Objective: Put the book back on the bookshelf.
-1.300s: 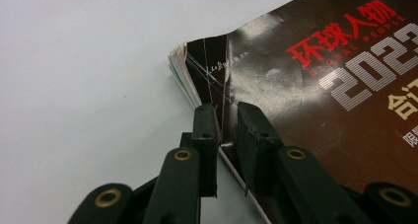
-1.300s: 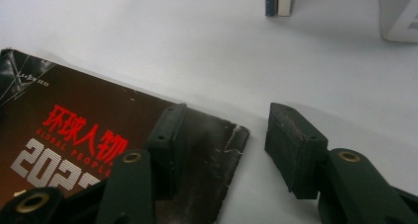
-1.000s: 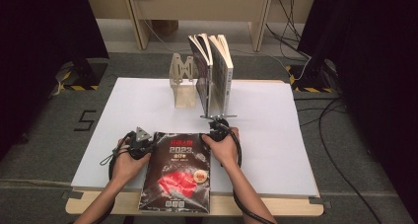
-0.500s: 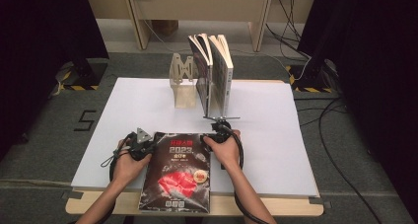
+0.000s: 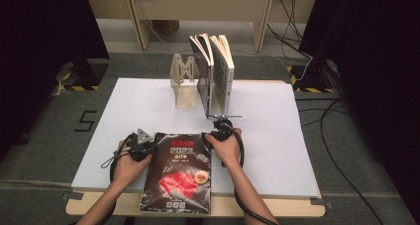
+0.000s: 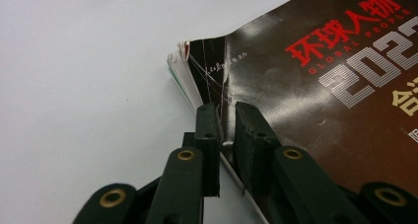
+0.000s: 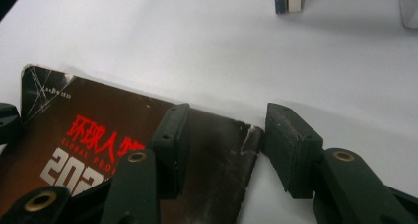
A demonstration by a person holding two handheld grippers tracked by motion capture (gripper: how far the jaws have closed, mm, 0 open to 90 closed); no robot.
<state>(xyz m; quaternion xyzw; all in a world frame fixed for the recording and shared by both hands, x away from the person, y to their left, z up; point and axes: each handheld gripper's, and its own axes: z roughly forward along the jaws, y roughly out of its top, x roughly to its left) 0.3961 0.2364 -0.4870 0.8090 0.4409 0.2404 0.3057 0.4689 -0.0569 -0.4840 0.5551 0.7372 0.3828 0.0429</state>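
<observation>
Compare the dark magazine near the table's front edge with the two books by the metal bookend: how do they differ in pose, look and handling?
The magazine lies flat, cover up; the books stand upright, leaning together.
The magazine has a dark cover with red lettering; the books show pale page edges.
The left gripper pinches the magazine's corner and the right gripper straddles another with open jaws; the books stand untouched beside the bookend.
Both rest on the white table.

A wooden bench (image 5: 99, 206) covered by a large white sheet (image 5: 277, 140) carries a dark glossy magazine with red lettering (image 5: 179, 178) at the lower centre, overhanging the near edge. At upper centre, upright books (image 5: 214, 74) stand against a pale metal bookend (image 5: 183, 84).
</observation>
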